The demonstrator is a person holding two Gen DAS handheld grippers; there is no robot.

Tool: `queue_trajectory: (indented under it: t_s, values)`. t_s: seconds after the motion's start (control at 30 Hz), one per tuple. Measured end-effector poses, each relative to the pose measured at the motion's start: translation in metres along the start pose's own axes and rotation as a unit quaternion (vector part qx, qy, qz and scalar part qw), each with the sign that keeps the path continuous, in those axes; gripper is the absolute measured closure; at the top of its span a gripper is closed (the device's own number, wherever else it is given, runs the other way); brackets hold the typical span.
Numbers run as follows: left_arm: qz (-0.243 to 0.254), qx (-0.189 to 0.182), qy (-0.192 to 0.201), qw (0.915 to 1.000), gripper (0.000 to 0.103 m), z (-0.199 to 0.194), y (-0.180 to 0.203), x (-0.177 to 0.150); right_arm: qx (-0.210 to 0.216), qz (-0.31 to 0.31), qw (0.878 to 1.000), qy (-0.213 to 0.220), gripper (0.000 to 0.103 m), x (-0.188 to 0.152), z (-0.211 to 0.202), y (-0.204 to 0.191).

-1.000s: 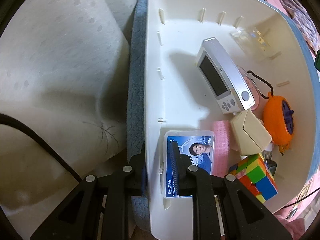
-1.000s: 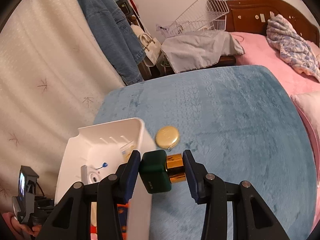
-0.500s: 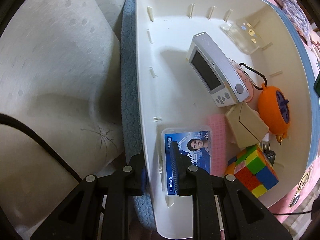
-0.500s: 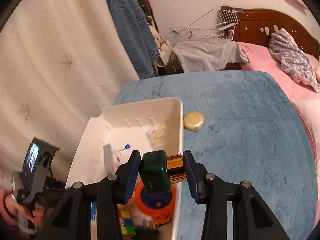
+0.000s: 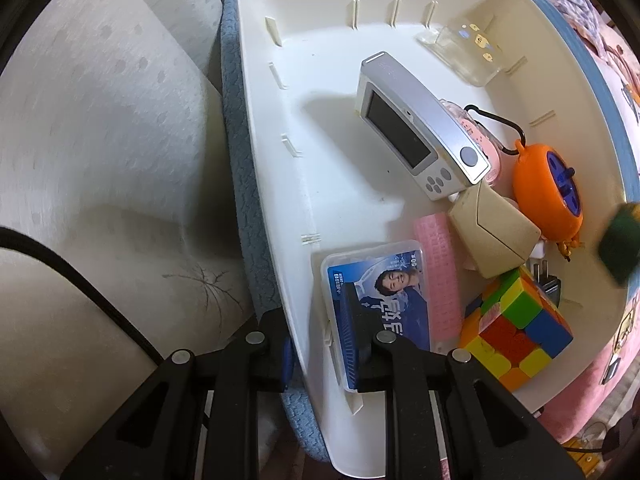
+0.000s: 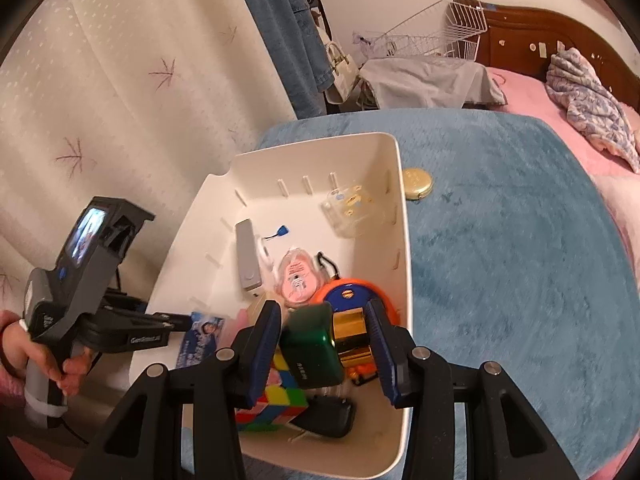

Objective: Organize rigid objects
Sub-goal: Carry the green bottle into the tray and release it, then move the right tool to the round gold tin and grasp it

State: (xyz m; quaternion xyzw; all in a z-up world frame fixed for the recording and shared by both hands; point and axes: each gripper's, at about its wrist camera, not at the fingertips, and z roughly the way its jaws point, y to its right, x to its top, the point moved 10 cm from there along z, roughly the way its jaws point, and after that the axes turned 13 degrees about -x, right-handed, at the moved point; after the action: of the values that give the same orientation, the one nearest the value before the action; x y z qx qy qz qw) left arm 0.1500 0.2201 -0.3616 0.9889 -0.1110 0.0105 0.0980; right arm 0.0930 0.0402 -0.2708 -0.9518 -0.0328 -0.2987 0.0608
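Green bottle (image 6: 316, 346) carried over white bin (image 6: 402, 240), "50" on blue card box (image 5: 384, 284)

My right gripper (image 6: 325, 350) travels sideways off the blue blanket (image 6: 520, 248), and the green and gold bottle (image 6: 324, 350) between its pads now hangs over the white bin (image 6: 394, 184) rather than beside its outer wall. The gold compact (image 6: 417, 184) drops back from just ahead of the fingers to beyond the bin's far corner. In my left wrist view the bottle enters at the right edge (image 5: 622, 244), and the bin contents swing slightly round.
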Motion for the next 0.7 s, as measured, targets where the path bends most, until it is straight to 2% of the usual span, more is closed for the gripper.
queue_trajectory:
  t_s: [0.07, 0.13, 0.43, 0.7]
  values:
    - [-0.002, -0.002, -0.001, 1.0000, 0.083, -0.001, 0.001, 0.001, 0.007, 0.006, 1.000, 0.010, 0.058, 0.001, -0.006, -0.002]
    - [-0.003, -0.001, -0.002, 1.0000, 0.083, -0.004, -0.001, 0.001, 0.007, 0.005, 1.000, 0.016, 0.051, 0.004, -0.009, -0.002]
    - [-0.018, 0.003, -0.006, 0.9998, 0.083, -0.005, -0.003, 0.006, -0.014, -0.041, 0.998, 0.047, 0.037, 0.025, -0.023, 0.017]
    - [-0.035, 0.019, -0.004, 0.9992, 0.083, 0.001, 0.000, 0.000, -0.026, -0.099, 0.993, 0.056, 0.034, 0.046, -0.025, 0.057]
